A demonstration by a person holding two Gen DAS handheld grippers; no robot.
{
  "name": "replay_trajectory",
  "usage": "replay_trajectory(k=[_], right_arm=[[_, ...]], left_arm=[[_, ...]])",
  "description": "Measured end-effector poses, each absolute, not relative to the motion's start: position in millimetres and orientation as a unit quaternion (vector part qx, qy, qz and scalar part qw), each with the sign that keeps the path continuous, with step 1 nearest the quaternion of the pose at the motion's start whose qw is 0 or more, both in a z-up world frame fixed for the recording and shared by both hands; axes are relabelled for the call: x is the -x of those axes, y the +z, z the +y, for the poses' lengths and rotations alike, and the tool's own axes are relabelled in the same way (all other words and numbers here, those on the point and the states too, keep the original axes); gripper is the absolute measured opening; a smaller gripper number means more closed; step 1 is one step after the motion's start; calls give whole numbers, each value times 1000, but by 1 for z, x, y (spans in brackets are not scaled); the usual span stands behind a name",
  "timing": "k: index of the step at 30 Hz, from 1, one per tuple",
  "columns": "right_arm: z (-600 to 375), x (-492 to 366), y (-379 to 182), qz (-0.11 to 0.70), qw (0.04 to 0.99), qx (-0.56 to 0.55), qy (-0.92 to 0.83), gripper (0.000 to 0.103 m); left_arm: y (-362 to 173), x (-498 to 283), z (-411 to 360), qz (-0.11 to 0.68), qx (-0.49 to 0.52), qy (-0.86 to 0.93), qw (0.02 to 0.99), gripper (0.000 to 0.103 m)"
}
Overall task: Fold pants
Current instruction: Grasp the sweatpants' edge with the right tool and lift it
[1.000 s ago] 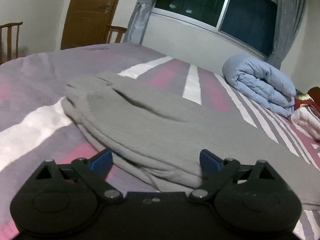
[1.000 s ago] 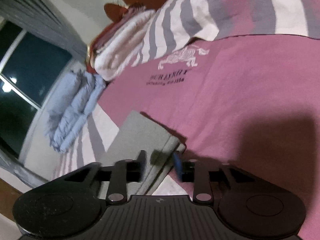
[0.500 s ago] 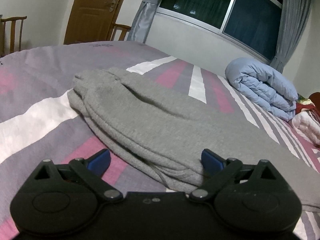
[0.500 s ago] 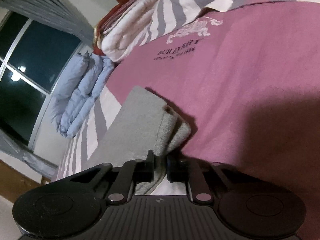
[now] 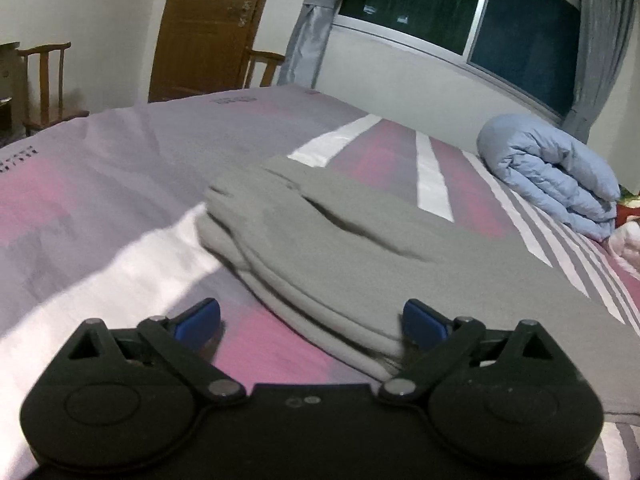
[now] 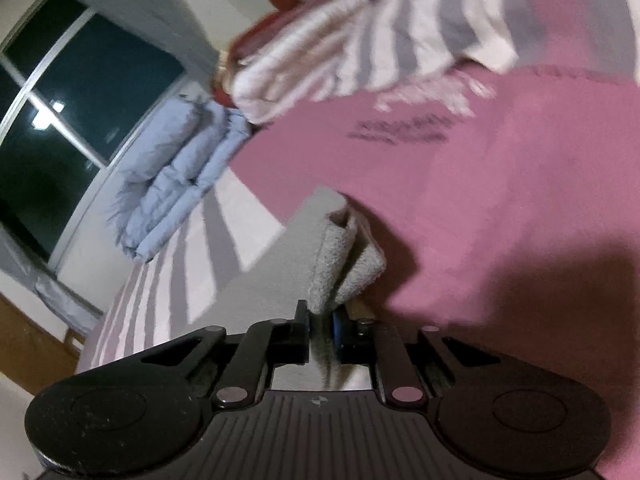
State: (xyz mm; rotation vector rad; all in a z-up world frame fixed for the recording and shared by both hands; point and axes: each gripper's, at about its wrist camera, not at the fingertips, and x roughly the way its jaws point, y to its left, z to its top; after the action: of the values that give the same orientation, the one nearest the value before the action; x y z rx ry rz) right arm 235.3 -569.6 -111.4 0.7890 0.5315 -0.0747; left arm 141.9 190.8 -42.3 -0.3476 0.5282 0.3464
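Grey pants (image 5: 360,248) lie folded lengthwise on the striped bed sheet (image 5: 100,184). My left gripper (image 5: 312,320) is open, low over the sheet, its blue-tipped fingers (image 5: 422,318) straddling the pants' near edge. In the right wrist view my right gripper (image 6: 321,322) is shut on the cuff end of the pants (image 6: 340,264), which bunches up above the jaws, lifted off the pink part of the sheet (image 6: 500,220).
A rolled blue duvet (image 5: 552,176) lies at the far right of the bed, also in the right wrist view (image 6: 180,176). Striped pillows (image 6: 360,48) lie beyond the cuff. Wooden chairs (image 5: 44,80), a door (image 5: 212,28) and a window (image 5: 460,8) are behind the bed.
My right gripper closed on the cuff end and lifted it, so the fabric bunches. My left gripper pulled back slightly and stays open at the pants' edge.
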Motion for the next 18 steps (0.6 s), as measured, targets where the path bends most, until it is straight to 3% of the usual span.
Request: replay_trajectory(k=[11,18], right_arm=[[-352,-277,-39,205,925,-277,158,11],[-206,-272,-84,290,886,-211,295,11]], left_arm=[[-35,-111,242,250,192,192,929,92],[-42,-85,267,257,201,202,924,92]])
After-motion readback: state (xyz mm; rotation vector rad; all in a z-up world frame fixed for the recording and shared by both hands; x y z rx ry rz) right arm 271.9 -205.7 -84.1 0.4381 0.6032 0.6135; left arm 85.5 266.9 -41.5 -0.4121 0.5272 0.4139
